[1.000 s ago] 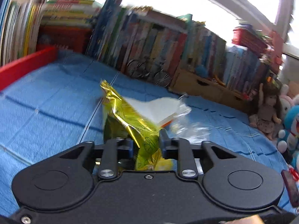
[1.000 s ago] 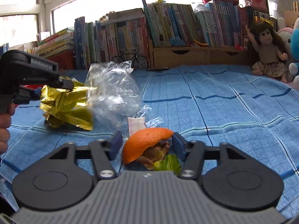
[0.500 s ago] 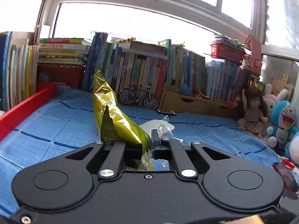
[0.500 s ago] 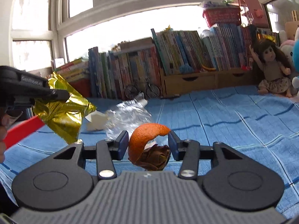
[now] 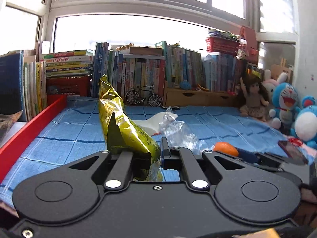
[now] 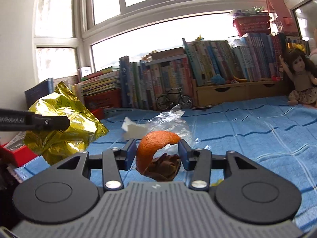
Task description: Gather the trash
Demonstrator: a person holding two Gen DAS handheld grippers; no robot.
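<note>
Above the blue cloth [image 5: 69, 130], the left gripper [image 5: 158, 154] is clamped on a gold snack bag [image 5: 122, 127] and the right gripper [image 6: 157, 156] on orange peel [image 6: 150, 148], both lifted and tilted slightly down, while clear plastic [image 5: 178, 129] and white paper [image 6: 134, 129] wait mid-cloth.

Both wrist fisheyes looked forward along their fingers, low over the blue cloth [image 5: 218, 123], facing the book row [image 5: 142, 75] under the window. The left view sat to the left of the right. Shared: toy bicycle [image 6: 174, 100], doll [image 6: 301, 83], clear plastic wrap [image 5: 178, 130].
</note>
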